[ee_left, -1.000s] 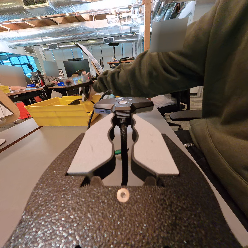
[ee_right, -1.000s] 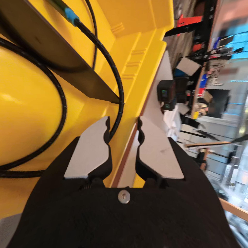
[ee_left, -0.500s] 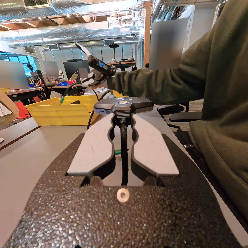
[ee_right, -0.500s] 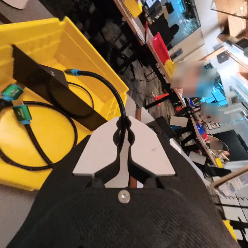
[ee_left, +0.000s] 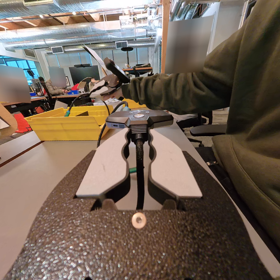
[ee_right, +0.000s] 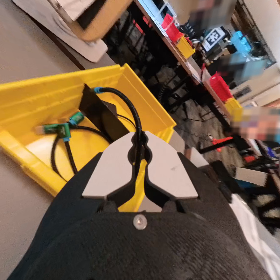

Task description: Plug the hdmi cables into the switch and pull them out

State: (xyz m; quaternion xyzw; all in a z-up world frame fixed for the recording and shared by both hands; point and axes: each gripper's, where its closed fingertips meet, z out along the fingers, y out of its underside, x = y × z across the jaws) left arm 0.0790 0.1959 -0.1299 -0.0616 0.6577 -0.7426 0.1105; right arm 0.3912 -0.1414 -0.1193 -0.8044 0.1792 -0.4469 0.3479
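Observation:
The dark grey HDMI switch sits on the table. My left gripper is shut on the ribbed collar of the switch's own braided cable. One braided HDMI cable is plugged in at its back left. My right gripper is shut on a black braided HDMI cable and holds it above the yellow bin; its blue-collared green plug hangs over the bin. The right gripper also shows in the left wrist view. More green plugs lie in the bin.
A black divider stands in the bin. The yellow bin is at the table's far left. A person's olive sleeve reaches over the switch. A cardboard piece stands left. Other desks and people are behind.
My right gripper closed on a cable in the bin, then lifted it up and back; the plug now hangs above the bin. The left gripper and switch have not moved.

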